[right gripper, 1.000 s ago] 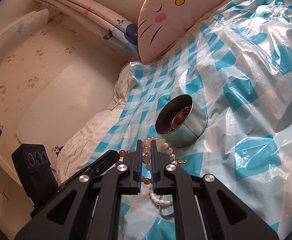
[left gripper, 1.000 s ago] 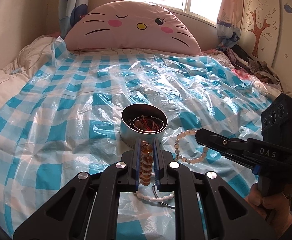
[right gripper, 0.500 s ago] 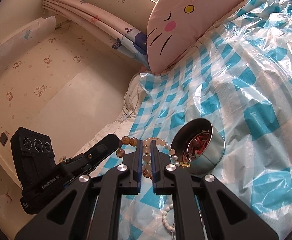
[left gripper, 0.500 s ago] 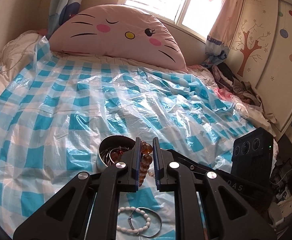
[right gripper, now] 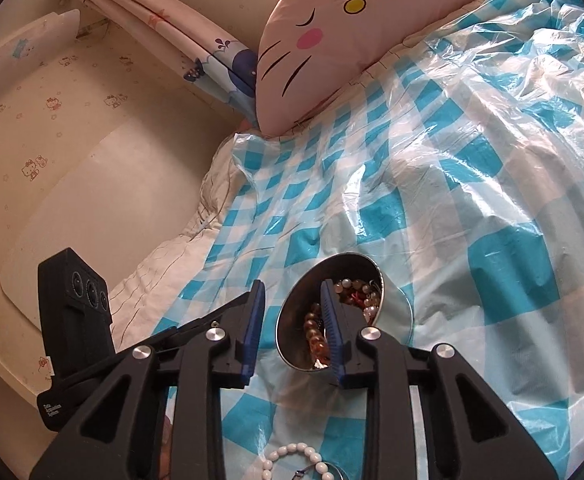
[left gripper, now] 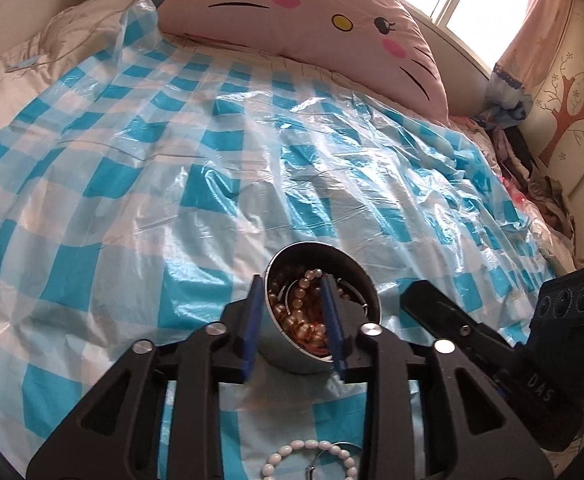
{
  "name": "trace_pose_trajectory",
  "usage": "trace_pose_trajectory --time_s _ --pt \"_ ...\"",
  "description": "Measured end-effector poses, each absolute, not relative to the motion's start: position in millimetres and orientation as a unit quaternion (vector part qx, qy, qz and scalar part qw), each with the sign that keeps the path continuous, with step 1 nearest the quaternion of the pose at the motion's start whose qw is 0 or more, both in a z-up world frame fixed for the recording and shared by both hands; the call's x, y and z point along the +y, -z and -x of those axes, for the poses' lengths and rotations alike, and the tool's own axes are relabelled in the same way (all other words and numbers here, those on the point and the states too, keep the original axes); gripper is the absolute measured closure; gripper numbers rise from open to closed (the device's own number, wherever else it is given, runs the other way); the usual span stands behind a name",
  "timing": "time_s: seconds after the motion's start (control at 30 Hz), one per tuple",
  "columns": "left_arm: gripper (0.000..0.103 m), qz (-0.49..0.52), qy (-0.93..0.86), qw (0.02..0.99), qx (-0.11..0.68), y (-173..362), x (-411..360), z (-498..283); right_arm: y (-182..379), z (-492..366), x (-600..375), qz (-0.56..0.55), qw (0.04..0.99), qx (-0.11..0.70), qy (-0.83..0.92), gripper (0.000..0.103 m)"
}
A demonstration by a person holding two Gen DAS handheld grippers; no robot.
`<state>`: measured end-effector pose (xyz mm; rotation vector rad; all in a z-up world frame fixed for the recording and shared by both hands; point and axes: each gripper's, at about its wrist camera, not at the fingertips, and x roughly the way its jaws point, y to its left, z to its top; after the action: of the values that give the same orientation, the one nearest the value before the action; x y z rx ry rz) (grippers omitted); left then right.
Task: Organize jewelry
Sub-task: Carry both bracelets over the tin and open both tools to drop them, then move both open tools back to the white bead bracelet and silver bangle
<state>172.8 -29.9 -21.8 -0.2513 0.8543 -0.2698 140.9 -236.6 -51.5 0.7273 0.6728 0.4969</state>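
A round metal tin (left gripper: 356, 276) stands on the blue-checked plastic sheet and holds several bead bracelets, amber and pearl-coloured (left gripper: 302, 312). My left gripper (left gripper: 292, 324) is open and empty, just above the tin's near rim. My right gripper (right gripper: 292, 328) is open and empty too, over the tin's (right gripper: 396, 300) left rim; the beads (right gripper: 316, 332) show beside its right finger. A white bead bracelet (left gripper: 312, 448) with a metal bangle lies on the sheet below both grippers; it also shows in the right wrist view (right gripper: 292, 452).
A pink cat-face pillow (left gripper: 312, 24) lies at the head of the bed. The crinkled plastic sheet (left gripper: 171, 200) covers the bed. Clothes (left gripper: 548, 196) are piled at the right edge, by a wardrobe. A cream wall panel (right gripper: 71, 200) is left of the bed.
Both grippers carried their bracelets up over the tin and opened. The amber and pearl bracelets now lie inside the tin.
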Motion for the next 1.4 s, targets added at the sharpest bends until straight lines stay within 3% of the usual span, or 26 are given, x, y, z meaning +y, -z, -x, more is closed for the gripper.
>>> trace_pose_trajectory --time_s 0.13,0.3,0.37,0.5,0.67,1.07,1.17,1.4 --pt "0.055 0.132 0.123 0.893 0.413 26 -16 -155 53 -122 -250 -0.355 0.852 0.32 -0.215 0.068" --pt "0.05 0.093 0.123 0.891 0.427 34 -17 -129 51 -91 -253 -0.326 0.866 0.334 -0.183 0.053" --pt "0.05 0.068 0.124 0.888 0.439 37 -21 -120 49 -80 -250 -0.292 0.876 0.35 -0.156 0.044" --pt "0.05 0.017 0.122 0.884 0.451 42 -33 -110 45 -69 -229 -0.179 0.89 0.4 -0.125 0.038" --pt "0.05 -0.051 0.132 0.874 0.464 51 -51 -104 57 -60 -188 -0.015 0.876 0.461 -0.141 0.034" --pt "0.05 -0.181 0.136 0.846 0.483 74 -73 -98 71 -62 -175 0.088 0.862 0.486 -0.112 0.032" --pt "0.048 -0.205 0.128 0.847 0.474 75 -76 -95 73 -62 -174 0.156 0.867 0.47 -0.055 0.021" --pt "0.048 -0.214 0.086 0.855 0.464 72 -69 -97 66 -54 -219 0.102 0.883 0.458 0.006 0.021"
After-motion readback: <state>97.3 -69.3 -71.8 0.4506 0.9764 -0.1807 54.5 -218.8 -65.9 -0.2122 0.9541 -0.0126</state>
